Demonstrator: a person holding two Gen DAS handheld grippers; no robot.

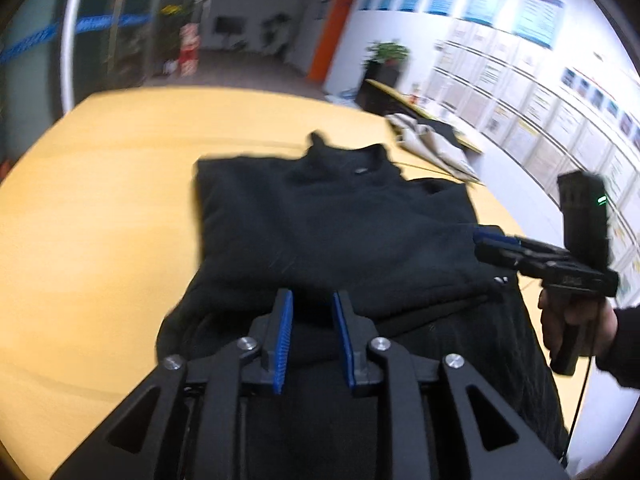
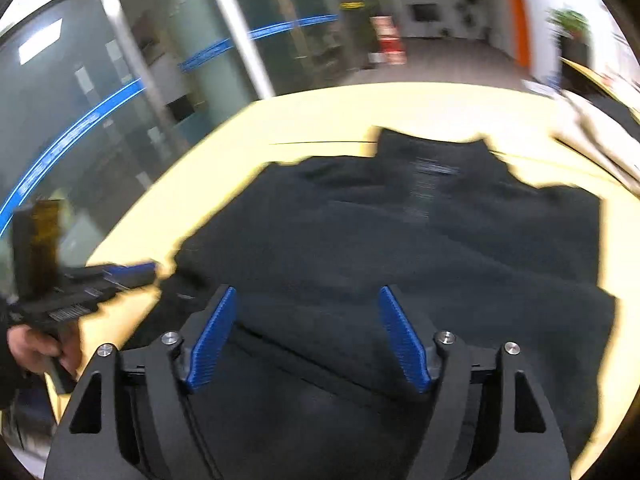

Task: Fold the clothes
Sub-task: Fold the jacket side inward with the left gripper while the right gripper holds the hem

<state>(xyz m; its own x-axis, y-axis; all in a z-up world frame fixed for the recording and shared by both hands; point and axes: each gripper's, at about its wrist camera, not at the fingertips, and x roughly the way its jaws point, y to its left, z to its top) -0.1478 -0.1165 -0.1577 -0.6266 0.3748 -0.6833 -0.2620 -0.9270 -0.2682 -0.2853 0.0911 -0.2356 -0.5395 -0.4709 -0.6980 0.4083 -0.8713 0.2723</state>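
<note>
In the left wrist view, the yellow worktop (image 1: 100, 208) fills the left half of the frame, bare and bright, with a glass partition and a dim corridor behind it at the upper left. At centre lies the black garment (image 1: 328, 232), partly folded, its collar (image 1: 352, 160) pointing toward the top of the frame and its lower layers spilling toward the bottom edge. The left tool (image 1: 312, 300) hangs over the garment's near part at lower centre, its blue pads (image 1: 283, 344) a narrow gap apart with nothing between them. At the right edge a hand (image 1: 576, 328) in a dark sleeve grips the handle of the right tool (image 1: 486, 242), whose tips lie at the garment's right edge; from this angle I cannot tell how far its fingers are parted. Pale folded cloths (image 1: 432, 140) rest on the worktop at upper right, before a wall of posters. In the right wrist view, the other hand (image 2: 36, 348) appears at the lower left, holding the left tool (image 2: 136, 270) with its blue tip at the garment's left border. The garment (image 2: 400, 248) covers the centre and right, blurred, collar toward the top. The right tool (image 2: 306, 292) sits at lower centre above the cloth, its blue pads (image 2: 404, 340) spread wide and holding nothing.
</note>
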